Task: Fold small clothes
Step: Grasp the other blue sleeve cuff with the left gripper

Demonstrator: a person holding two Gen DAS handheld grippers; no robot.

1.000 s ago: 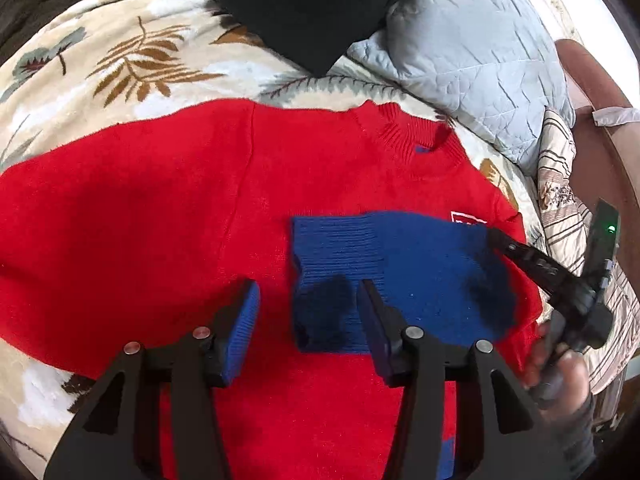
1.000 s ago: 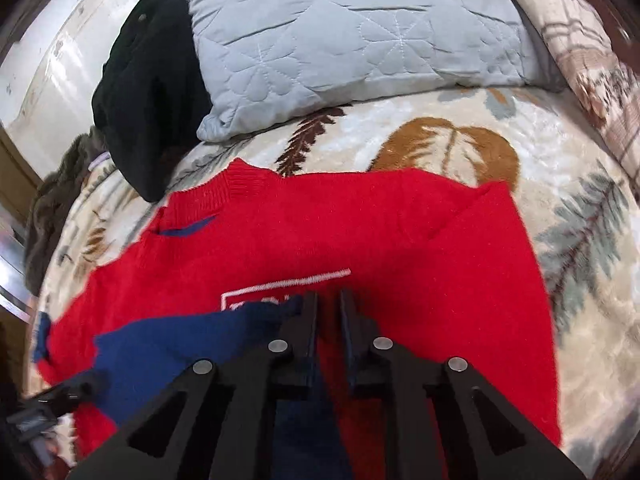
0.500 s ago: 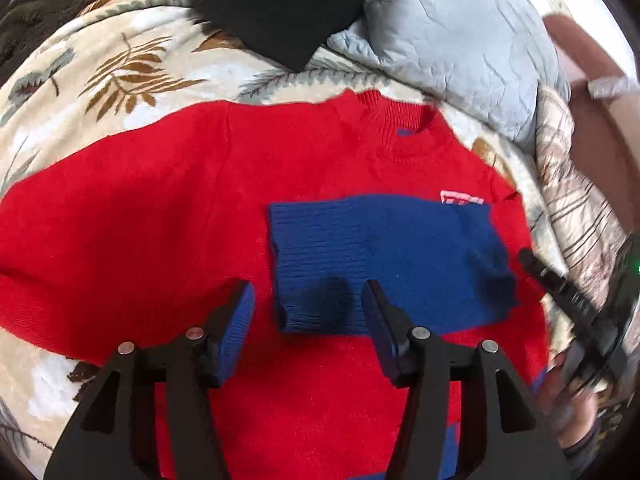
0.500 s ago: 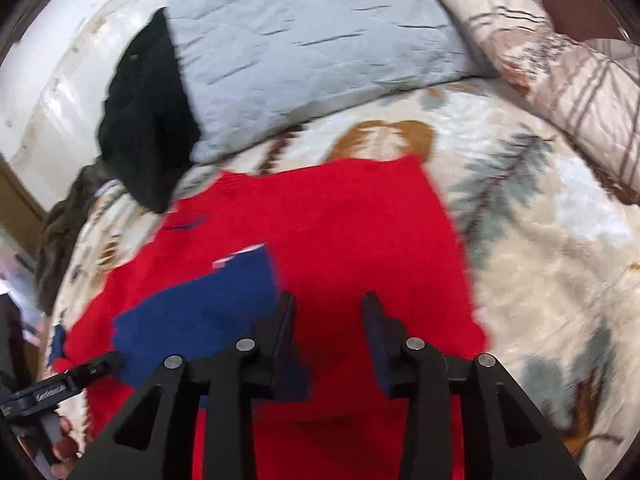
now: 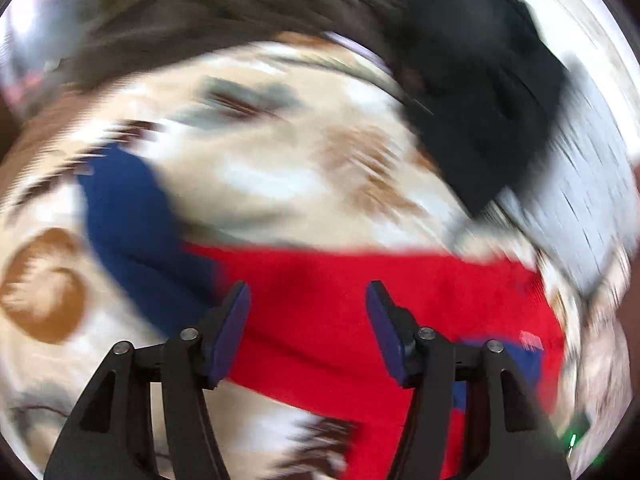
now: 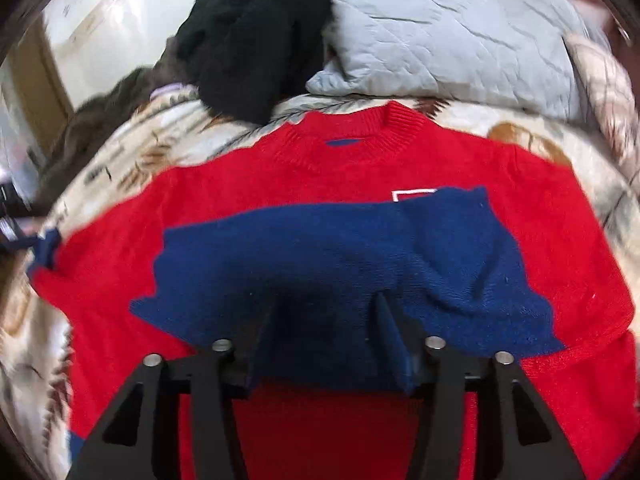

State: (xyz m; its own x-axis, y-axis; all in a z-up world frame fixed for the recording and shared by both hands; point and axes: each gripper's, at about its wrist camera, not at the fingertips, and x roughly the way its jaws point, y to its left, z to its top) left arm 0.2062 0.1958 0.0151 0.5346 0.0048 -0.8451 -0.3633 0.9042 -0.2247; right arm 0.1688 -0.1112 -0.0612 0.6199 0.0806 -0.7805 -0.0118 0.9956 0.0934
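Now the red sweater lies flat on the bedspread, one blue sleeve folded across its chest. Right gripper hangs spread over it, jaws just opened, nothing pinched. Left gripper, spread and empty, sits nearest the unfolded sleeve, which runs up-left.

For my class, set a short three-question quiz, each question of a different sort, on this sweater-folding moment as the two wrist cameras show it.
1. True or false: the blue sleeve lies folded across the red sweater body.
2. Multiple choice: what lies just beyond the sweater's collar in the right wrist view? A) a black garment and a grey quilted pillow; B) a laundry basket; C) a bare wooden floor.
3. Fill in: the right gripper has its fingers ____, hanging over the blue sleeve without pinching it.

Key: 1 true; 2 A; 3 open.
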